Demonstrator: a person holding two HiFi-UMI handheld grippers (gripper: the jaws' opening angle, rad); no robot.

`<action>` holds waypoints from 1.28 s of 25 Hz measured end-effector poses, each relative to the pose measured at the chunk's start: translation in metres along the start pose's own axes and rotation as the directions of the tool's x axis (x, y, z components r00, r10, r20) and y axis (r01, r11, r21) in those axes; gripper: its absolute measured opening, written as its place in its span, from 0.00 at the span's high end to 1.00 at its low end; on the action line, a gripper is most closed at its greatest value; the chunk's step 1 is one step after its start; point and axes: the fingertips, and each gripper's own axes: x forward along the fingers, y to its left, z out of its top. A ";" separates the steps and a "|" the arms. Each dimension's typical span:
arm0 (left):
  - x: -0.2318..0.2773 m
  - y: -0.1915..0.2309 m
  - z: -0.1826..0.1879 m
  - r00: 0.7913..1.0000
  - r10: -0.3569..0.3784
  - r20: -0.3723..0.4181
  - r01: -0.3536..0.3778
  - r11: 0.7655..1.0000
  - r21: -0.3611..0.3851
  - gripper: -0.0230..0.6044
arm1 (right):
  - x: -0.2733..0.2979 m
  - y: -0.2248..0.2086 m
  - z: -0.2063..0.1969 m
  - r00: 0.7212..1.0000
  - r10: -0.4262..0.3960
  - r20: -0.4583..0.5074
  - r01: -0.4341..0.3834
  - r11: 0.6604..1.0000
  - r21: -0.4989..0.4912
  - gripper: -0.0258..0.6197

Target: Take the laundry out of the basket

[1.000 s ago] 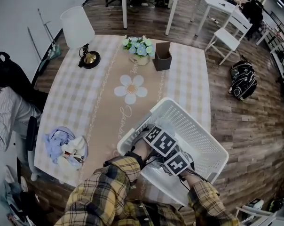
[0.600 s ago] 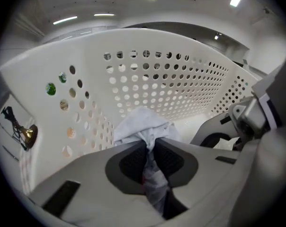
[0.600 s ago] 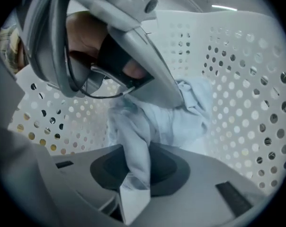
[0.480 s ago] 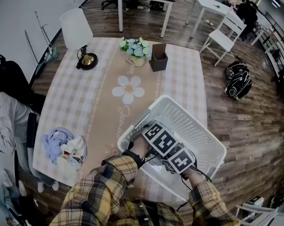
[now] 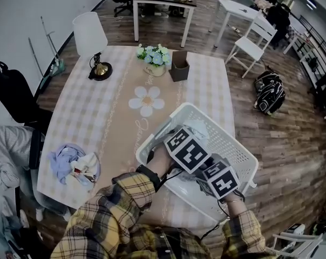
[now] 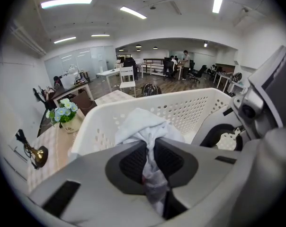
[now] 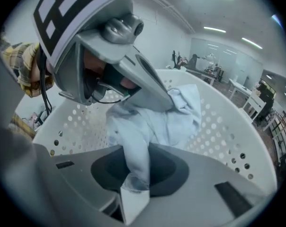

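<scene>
**Two grippers, one garment, one basket**

Both of my grippers are over the single white perforated basket (image 5: 236, 146), which sits at the near right corner of the table (image 5: 87, 109). Between them they hold one pale garment (image 5: 198, 129).

My left gripper (image 6: 151, 161) has just been closing its jaws. They now stand close together with a fold of the garment pinched between the two dark pads. The rest of the cloth bunches up beyond the tips, in front of the basket's far wall.

My right gripper (image 7: 133, 174) has likewise just been closing. Its jaws clamp a hanging strip of the same garment, and one white label shows at the strip's lower end. In the right gripper view the cloth spreads from that strip up to the left gripper's tips, so both hold one piece. Perforated basket wall shows behind the cloth in both gripper views, and in the head view the cloth lies inside the rim.

Four other things are on the table:
- One lamp (image 5: 90, 34) with a white shade, at the far left.
- One pot of blue and white flowers (image 5: 154, 57), at the far middle.
- One brown box (image 5: 179, 67), just beside the flowers.
- One heap of clothes (image 5: 74, 163), at the near left corner, well apart from the basket.
</scene>
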 end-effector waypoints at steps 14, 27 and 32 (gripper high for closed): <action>-0.107 -0.021 0.057 0.973 0.090 0.210 -0.087 0.996 -0.026 0.84 | -0.110 0.009 0.044 0.959 -0.098 0.265 0.114 0.992 -0.046 0.81; -0.260 -0.030 0.054 0.902 0.210 0.378 -0.170 0.976 -0.136 0.84 | -0.200 0.088 0.109 0.861 0.024 0.508 0.077 0.981 -0.177 0.82; -0.297 -0.009 0.013 0.881 0.264 0.393 -0.192 0.958 -0.212 0.84 | -0.186 0.135 0.134 0.851 0.104 0.515 0.034 0.967 -0.251 0.82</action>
